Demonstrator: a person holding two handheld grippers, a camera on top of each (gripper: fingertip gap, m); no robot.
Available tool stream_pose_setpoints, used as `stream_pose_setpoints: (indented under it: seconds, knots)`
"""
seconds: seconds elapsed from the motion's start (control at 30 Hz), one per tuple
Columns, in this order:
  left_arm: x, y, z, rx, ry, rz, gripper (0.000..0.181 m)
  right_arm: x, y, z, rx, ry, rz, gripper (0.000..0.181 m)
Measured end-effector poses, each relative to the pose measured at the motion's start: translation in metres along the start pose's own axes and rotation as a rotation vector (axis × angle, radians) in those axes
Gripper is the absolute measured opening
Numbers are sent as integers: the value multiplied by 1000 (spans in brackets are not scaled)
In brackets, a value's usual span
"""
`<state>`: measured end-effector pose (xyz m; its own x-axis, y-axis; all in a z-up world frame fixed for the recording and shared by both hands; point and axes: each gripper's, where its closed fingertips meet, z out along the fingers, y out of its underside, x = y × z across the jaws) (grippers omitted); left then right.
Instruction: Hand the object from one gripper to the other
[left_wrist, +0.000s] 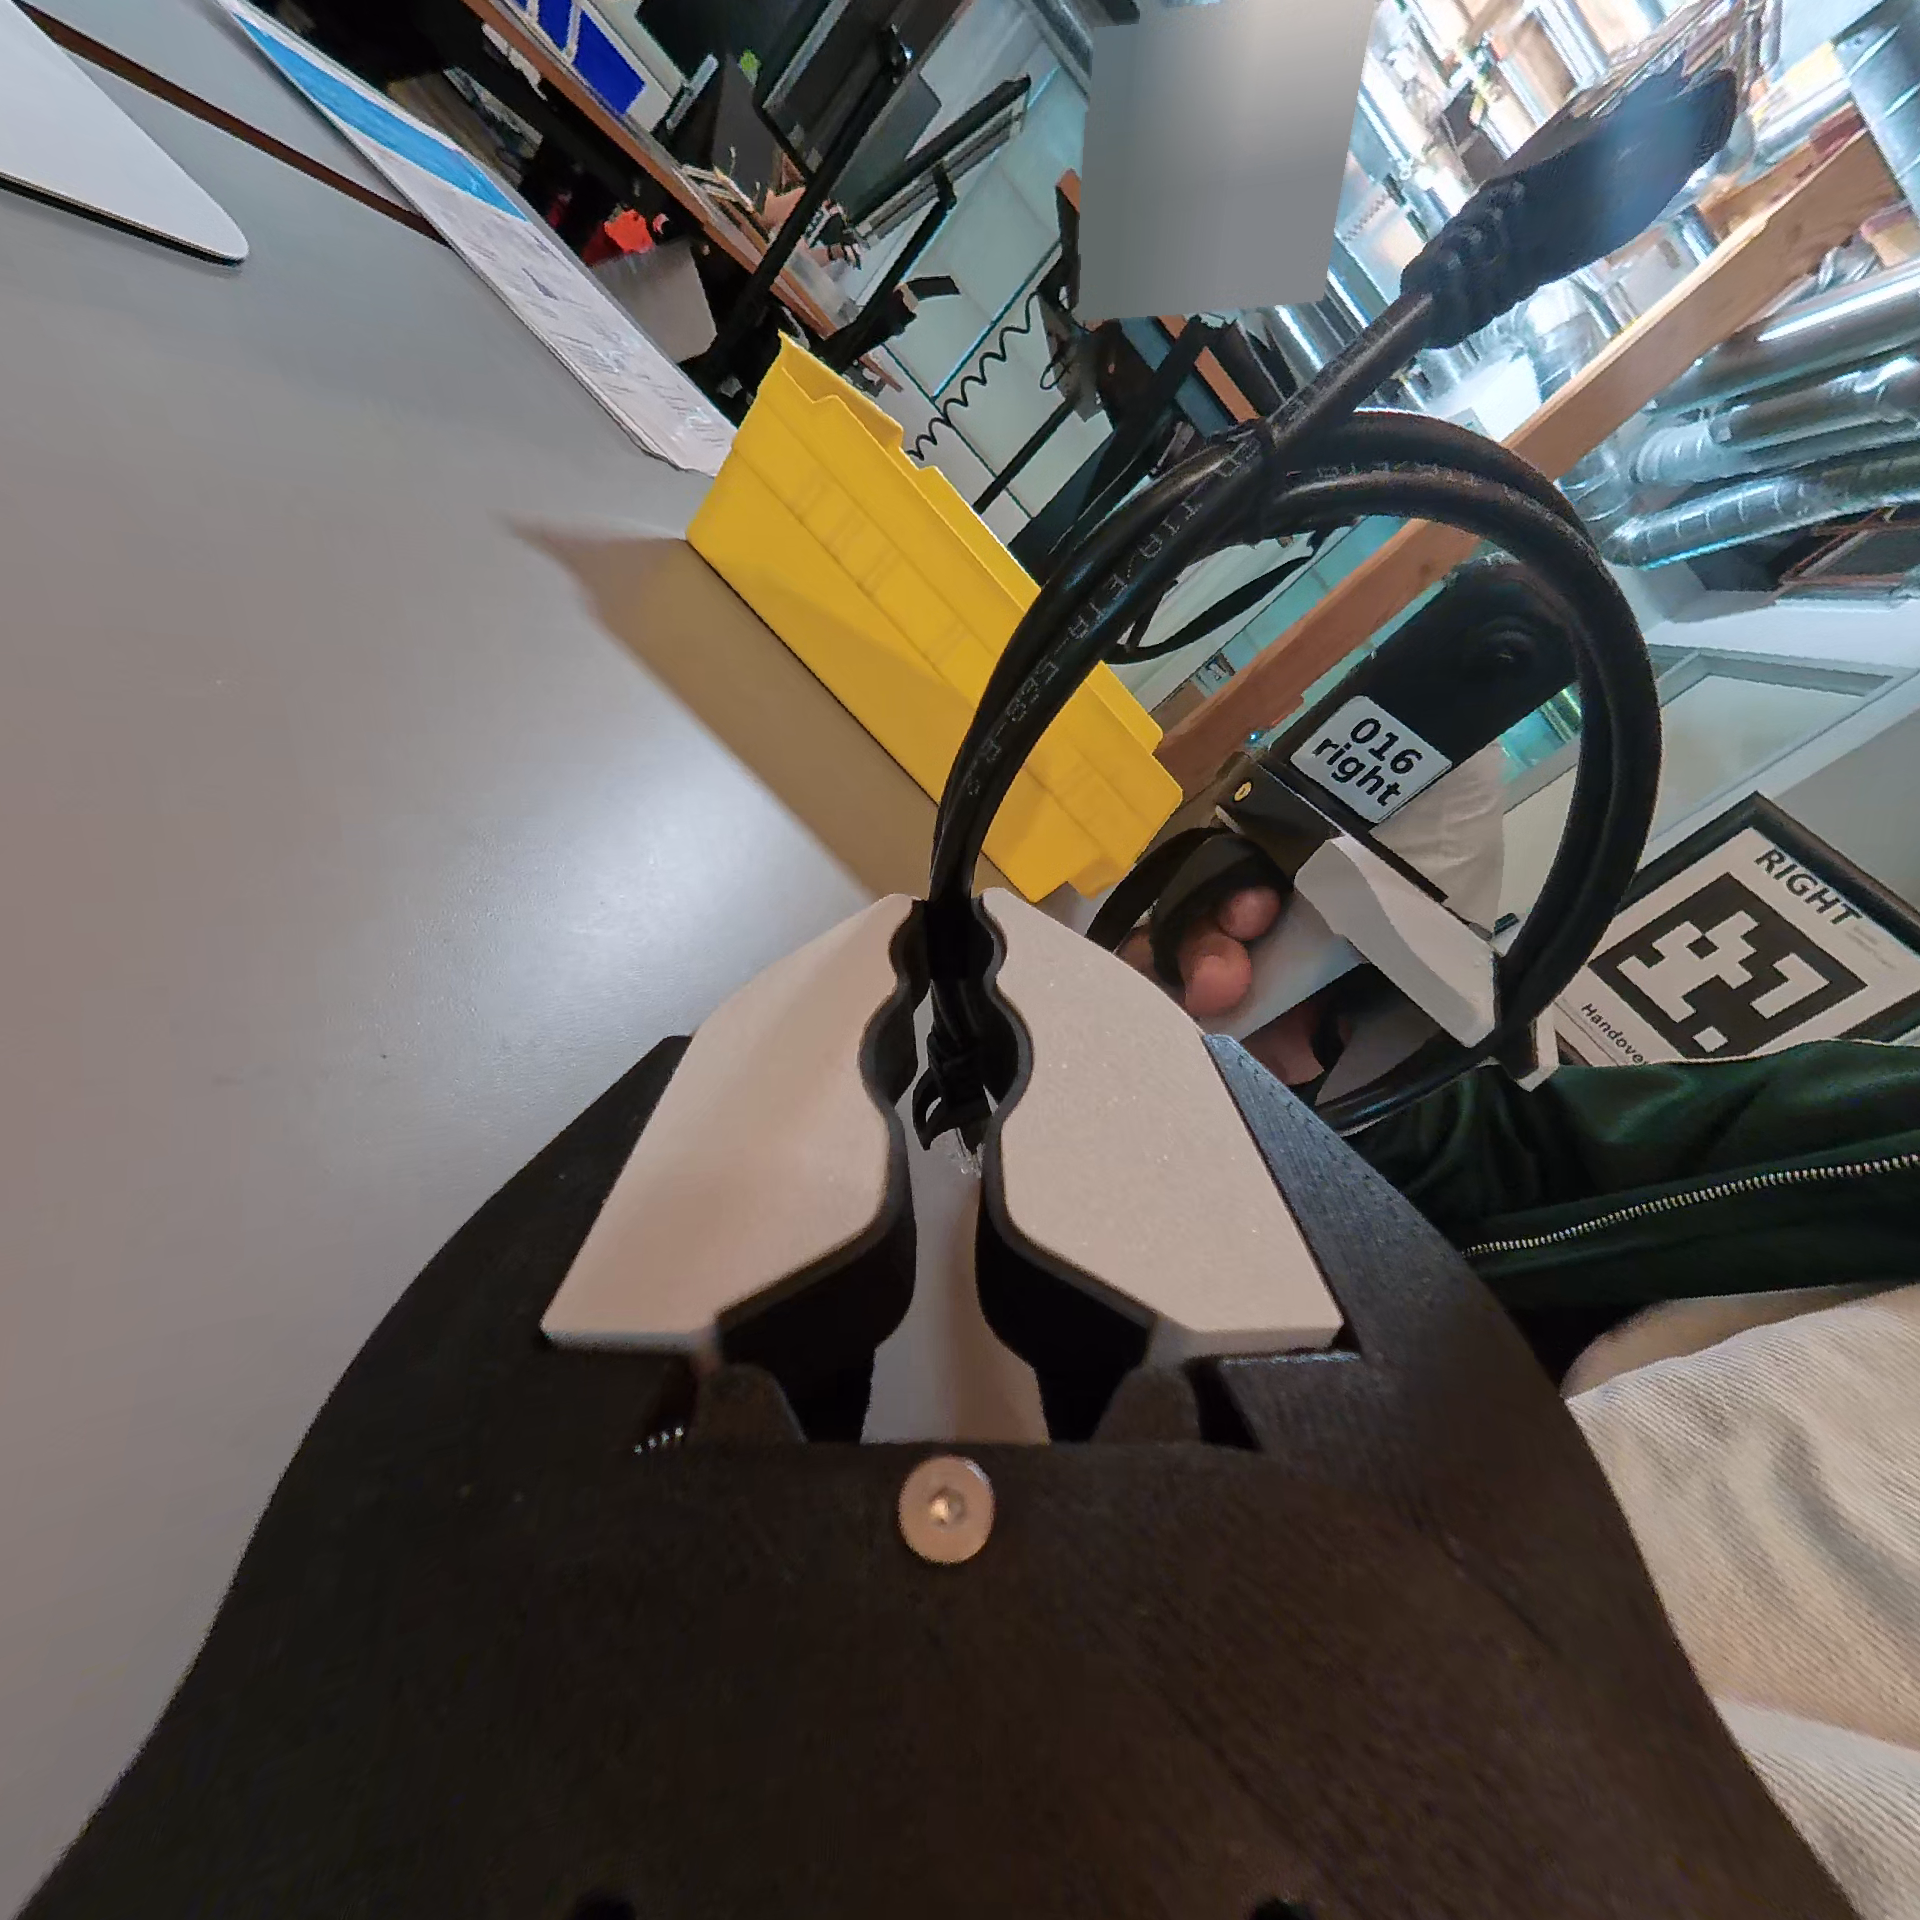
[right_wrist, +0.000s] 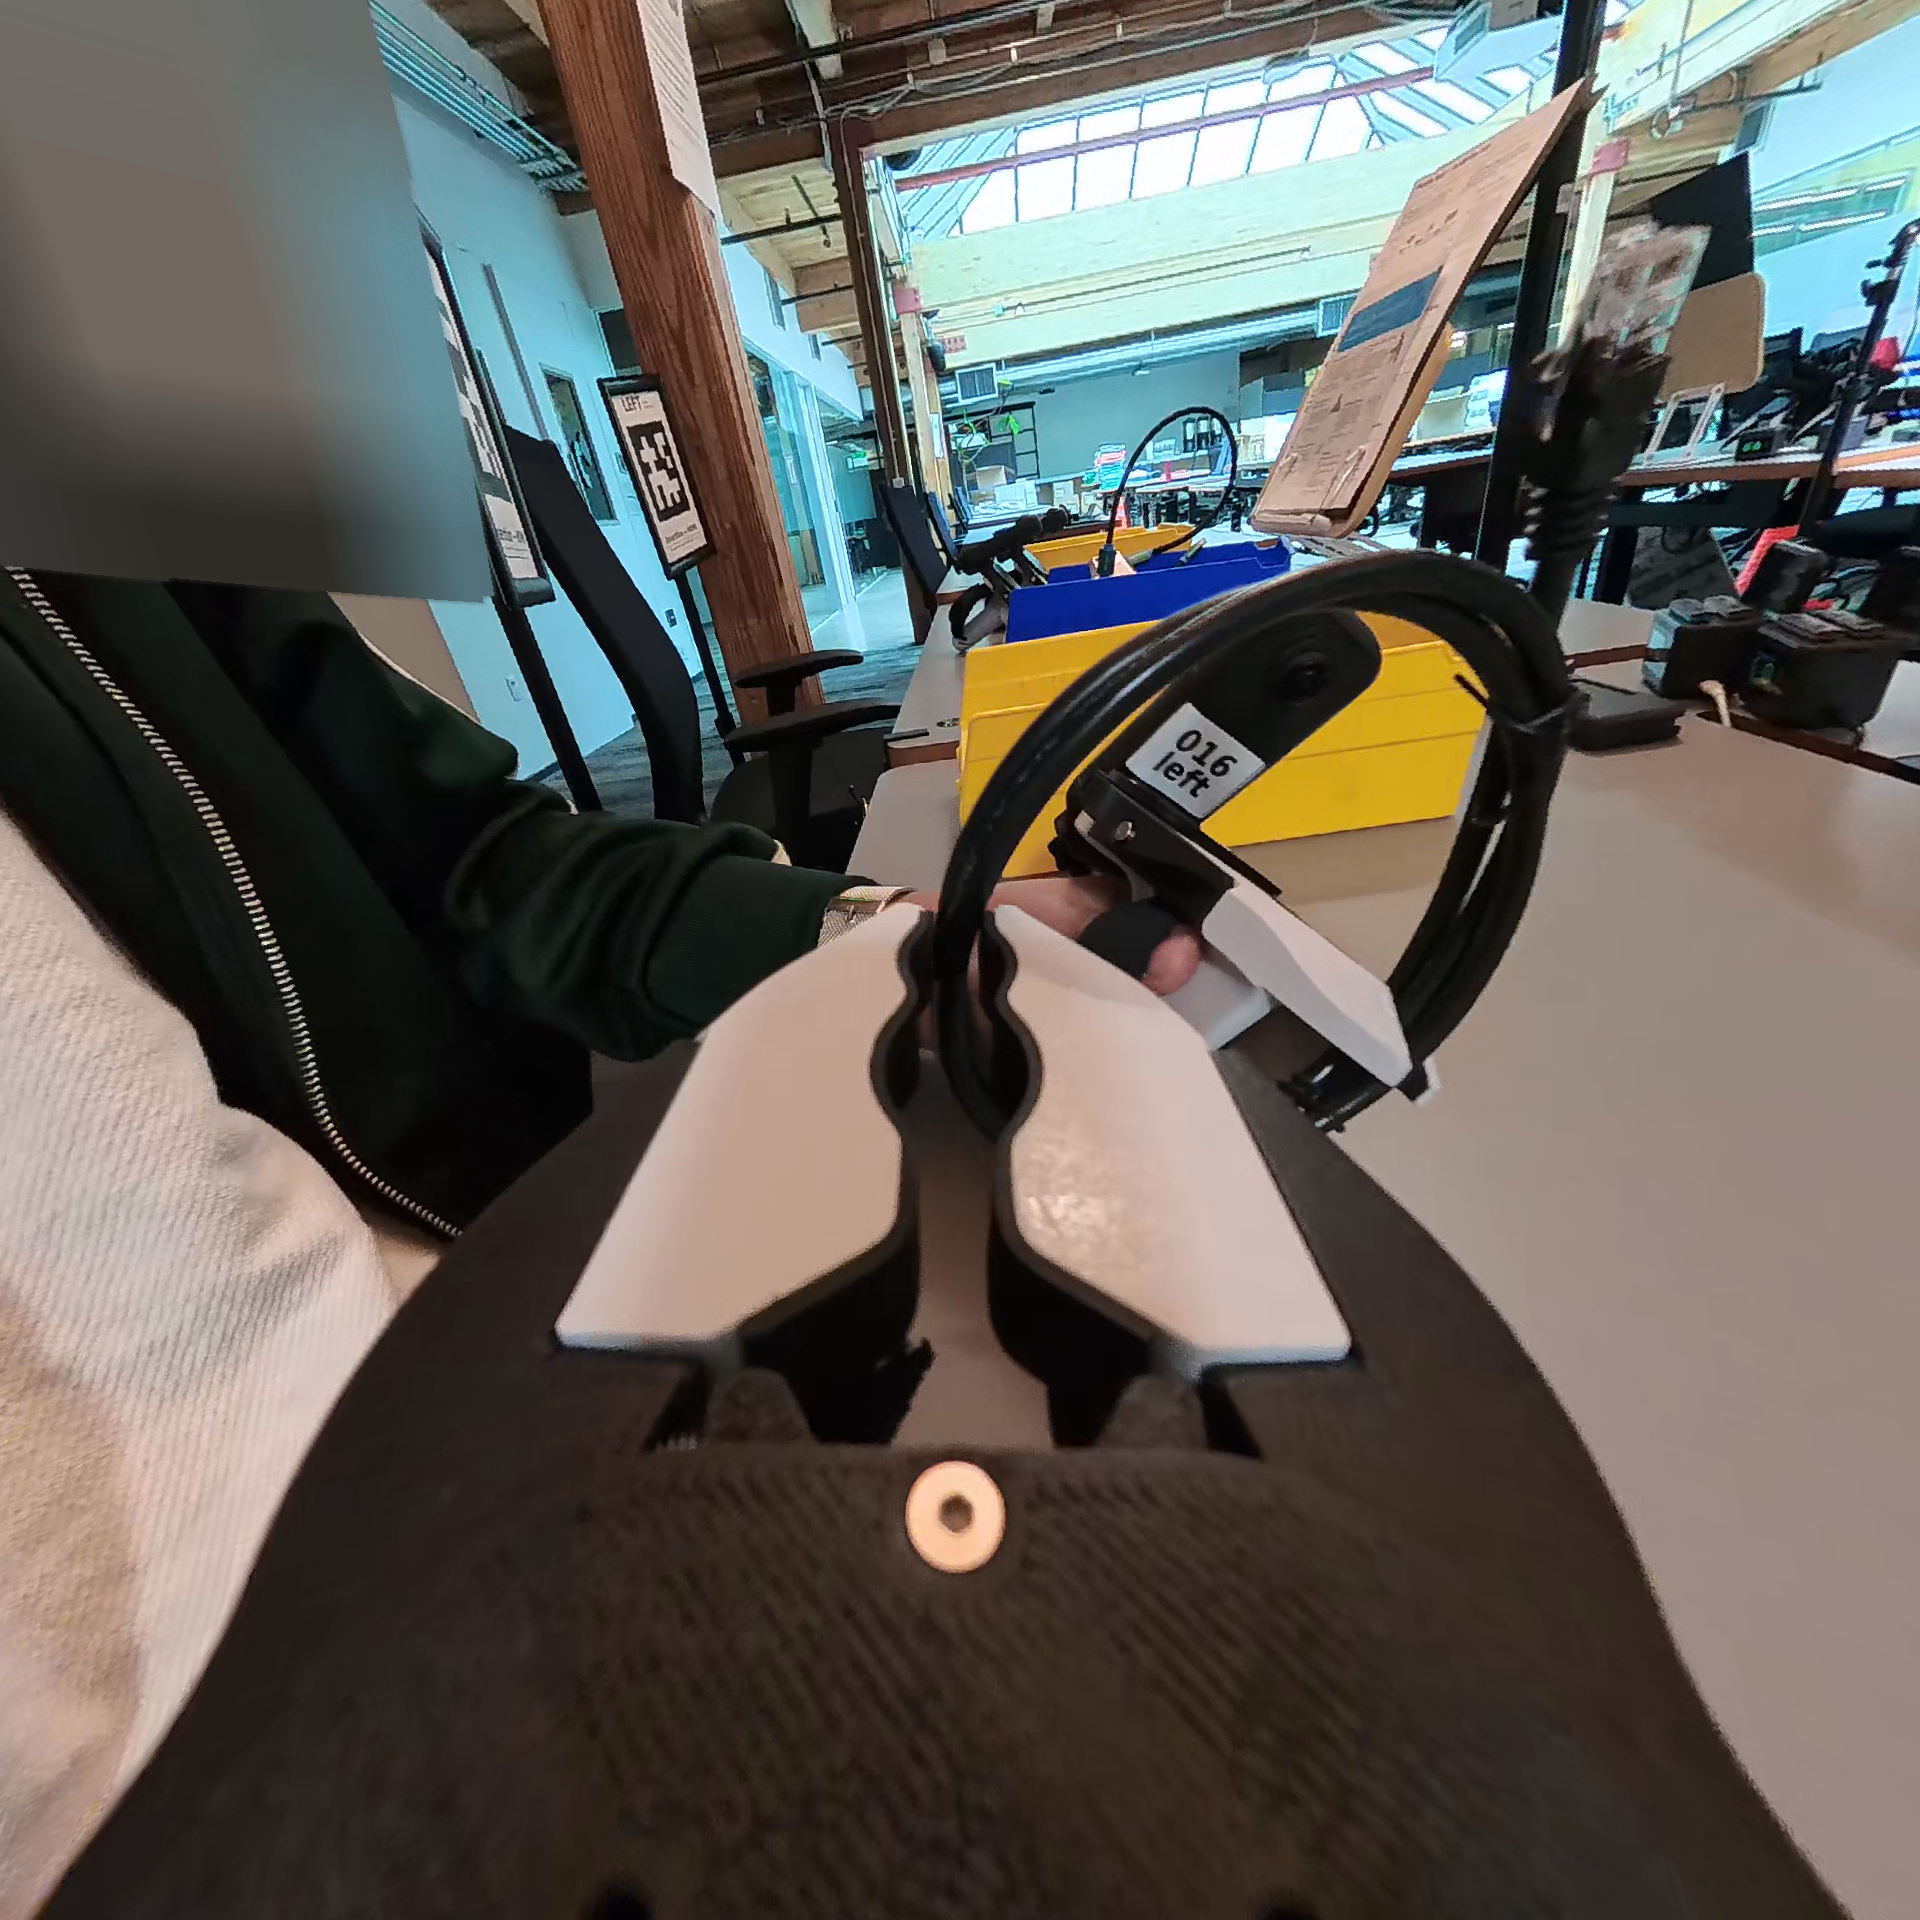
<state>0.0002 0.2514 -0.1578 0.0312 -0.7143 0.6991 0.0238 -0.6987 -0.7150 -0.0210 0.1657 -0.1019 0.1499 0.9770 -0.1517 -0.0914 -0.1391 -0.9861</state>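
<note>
A black coiled cable (left_wrist: 1039, 639) is held above the grey table (left_wrist: 312, 727). My left gripper (left_wrist: 948, 914) is shut on one side of the coil, beside a connector end that lies between its fingers. My right gripper (right_wrist: 956, 930) is shut on the opposite side of the same cable (right_wrist: 1351, 582). Each gripper shows in the other's view: the right gripper (left_wrist: 1512, 1023) at the far side of the loop, the left gripper (right_wrist: 1413, 1081) likewise. The cable's other plug (right_wrist: 1590, 416) sticks up, blurred.
A yellow bin (left_wrist: 914, 582) stands on the table behind the coil; it also shows in the right wrist view (right_wrist: 1351, 769), with a blue bin (right_wrist: 1122, 603) behind it. A framed marker sign (left_wrist: 1714, 977), a person's green sleeve (right_wrist: 582, 894) and office chairs (right_wrist: 790, 748) are nearby. The left gripper's tips are roughly 10 cm from the right gripper's.
</note>
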Motion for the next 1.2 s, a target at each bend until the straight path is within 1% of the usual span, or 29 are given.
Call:
stream_pose_setpoints:
  seconds: [0.13, 0.27, 0.3, 0.37, 0.5, 0.73, 0.8, 0.87, 0.97, 1.07, 1.13, 1.2]
  knots:
    - [3, 0, 1, 3, 23, -2, 7, -2, -1, 1, -2, -8, -3, 8]
    - [6, -4, 2, 36, 59, -26, 9, -4, -3, 1, -3, -6, -17, 7]
    - [8, -5, 1, 46, 69, -29, 11, -3, -3, 1, -2, -2, -23, 7]
    - [8, -7, 1, 63, 70, -28, 20, -2, -6, 0, 6, 14, -40, 6]
    - [5, -10, 0, 78, 31, 7, 32, 4, -14, -7, 50, 44, -38, 6]
    - [12, -11, 2, 68, 9, 118, 32, 21, -26, -25, 134, 102, 13, 6]
    - [17, -9, 4, 47, 12, 173, 31, 25, -28, -29, 145, 116, 24, 6]
    - [29, -2, 9, 2, 51, 251, 32, 28, -28, -31, 155, 128, 40, 6]
    - [46, 14, 19, -77, 89, 418, 35, 31, -29, -34, 165, 129, 81, 6]
    - [55, 29, 27, -145, 72, 629, 33, 31, -29, -34, 173, 115, 116, 6]
    - [55, 32, 29, -156, 27, 765, 27, 30, -29, -34, 171, 104, 142, 6]
    - [57, 34, 30, -160, 3, 846, 24, 30, -28, -33, 167, 92, 170, 6]
